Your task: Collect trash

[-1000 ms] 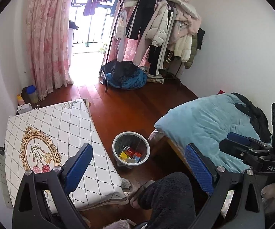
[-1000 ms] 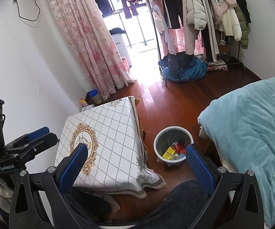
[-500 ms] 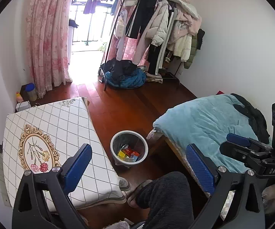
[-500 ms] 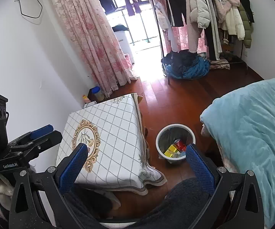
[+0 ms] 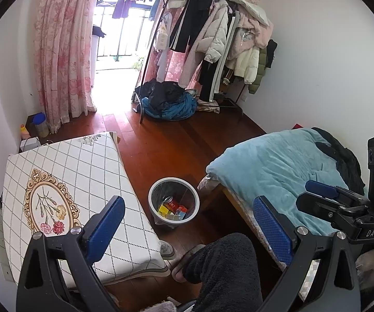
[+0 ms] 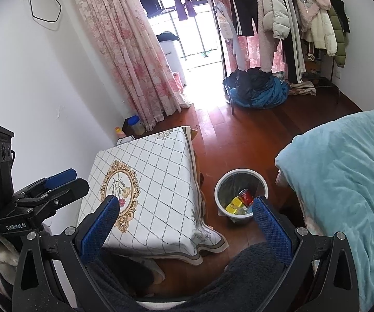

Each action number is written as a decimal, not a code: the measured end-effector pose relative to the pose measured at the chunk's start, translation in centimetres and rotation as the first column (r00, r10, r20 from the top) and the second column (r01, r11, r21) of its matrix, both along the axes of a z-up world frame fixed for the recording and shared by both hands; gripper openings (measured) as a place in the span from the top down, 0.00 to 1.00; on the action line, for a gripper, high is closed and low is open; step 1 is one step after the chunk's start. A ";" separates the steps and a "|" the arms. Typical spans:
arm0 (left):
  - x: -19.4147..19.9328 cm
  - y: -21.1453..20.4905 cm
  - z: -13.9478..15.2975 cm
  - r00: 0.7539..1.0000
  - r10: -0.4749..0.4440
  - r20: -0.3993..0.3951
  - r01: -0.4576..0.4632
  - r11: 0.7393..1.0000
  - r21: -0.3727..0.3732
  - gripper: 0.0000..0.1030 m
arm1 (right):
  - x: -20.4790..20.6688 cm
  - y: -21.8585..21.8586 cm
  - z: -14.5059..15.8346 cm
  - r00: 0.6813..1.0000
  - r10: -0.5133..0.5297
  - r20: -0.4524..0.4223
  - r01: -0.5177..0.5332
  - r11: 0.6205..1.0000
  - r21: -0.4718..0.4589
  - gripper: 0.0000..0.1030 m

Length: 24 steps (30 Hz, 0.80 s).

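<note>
Bedroom floor holds the bin (image 5: 174,202) between the surface (image 5: 64,195) and bed (image 5: 277,161) — cans and cartons already inside. Both grippers, left (image 5: 187,230) and right (image 6: 187,230), hang released and empty; I'd scan slowly for stray trash before closing the fingers.

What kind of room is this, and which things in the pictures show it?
Most likely a bedroom in a home. A bed with a blue blanket stands at one side, a rack of coats hangs near the balcony door, and pink flowered curtains frame that door. A small trash bin sits on the wooden floor.
</note>
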State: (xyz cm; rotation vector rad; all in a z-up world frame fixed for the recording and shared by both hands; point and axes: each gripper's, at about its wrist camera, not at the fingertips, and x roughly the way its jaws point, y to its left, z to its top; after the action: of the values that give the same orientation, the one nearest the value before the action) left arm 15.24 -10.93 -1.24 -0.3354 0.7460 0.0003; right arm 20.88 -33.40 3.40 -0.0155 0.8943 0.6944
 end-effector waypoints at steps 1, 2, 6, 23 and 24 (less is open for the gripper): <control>0.0 0.0 0.0 1.000 0.001 -0.002 -0.001 1.000 0.001 0.02 | 0.0 0.0 0.0 1.000 -0.002 0.000 0.002 1.000 0.001 0.00; 0.0 0.1 0.0 1.000 -0.002 -0.001 0.002 1.000 0.001 0.02 | 0.0 0.0 0.0 1.000 -0.002 0.000 0.002 1.000 0.001 0.00; 0.0 0.0 -0.1 1.000 -0.006 -0.003 0.006 1.000 -0.001 0.02 | 0.0 0.1 0.0 1.000 0.000 -0.002 0.000 1.000 -0.001 0.00; 0.8 -1.0 -0.1 1.000 -0.026 -0.006 0.026 1.000 -0.017 0.02 | 0.0 -0.6 -0.4 1.000 -0.017 -0.005 0.017 1.000 -0.001 0.00; 0.9 -1.1 -0.1 1.000 -0.027 -0.008 0.027 1.000 -0.017 0.02 | 0.0 -0.7 -0.4 1.000 -0.018 -0.005 0.018 1.000 -0.001 0.00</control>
State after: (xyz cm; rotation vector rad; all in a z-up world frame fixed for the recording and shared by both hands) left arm 16.14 -12.01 -1.34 -0.3412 0.7585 -0.0300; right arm 20.86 -34.09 3.00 -0.0065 0.8985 0.6773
